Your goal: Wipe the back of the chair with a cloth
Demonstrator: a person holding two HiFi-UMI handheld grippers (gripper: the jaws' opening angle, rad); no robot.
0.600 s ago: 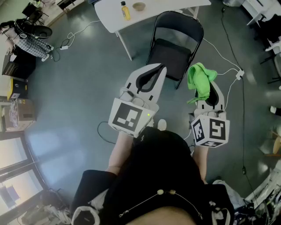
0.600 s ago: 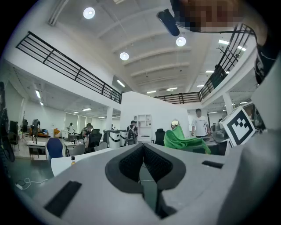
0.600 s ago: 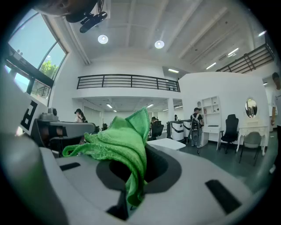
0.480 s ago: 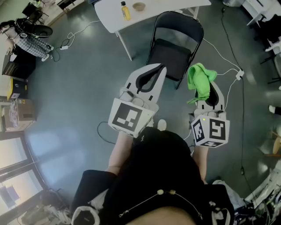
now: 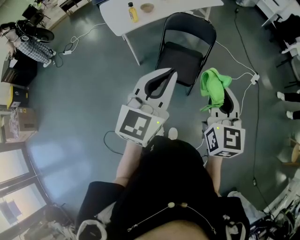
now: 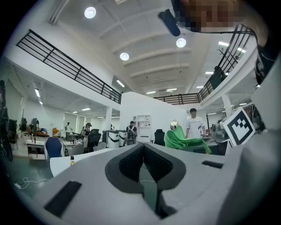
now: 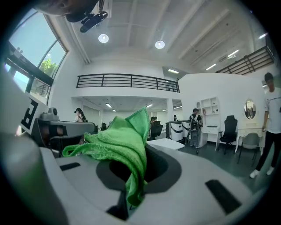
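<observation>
A black folding chair point(image 5: 187, 49) stands on the floor ahead of me in the head view, its backrest toward the white table. My right gripper point(image 5: 220, 101) is shut on a green cloth point(image 5: 213, 86), which bunches over its jaws just right of the chair seat. In the right gripper view the green cloth point(image 7: 120, 147) drapes over the closed jaws. My left gripper point(image 5: 164, 77) is shut with nothing in it, its tips near the front left edge of the seat. The left gripper point(image 6: 142, 160) shows closed jaws and the green cloth point(image 6: 184, 140) off to the right.
A white table point(image 5: 150, 14) behind the chair carries a yellow bottle point(image 5: 133, 11) and a bowl point(image 5: 147, 7). White cables point(image 5: 239, 70) run over the grey floor to the right. A seated person point(image 5: 28, 44) is at the far left, cardboard boxes point(image 5: 21, 119) below.
Both grippers hold still. The view has shifted very slightly, and someone's feet have come into view at the right edge.
</observation>
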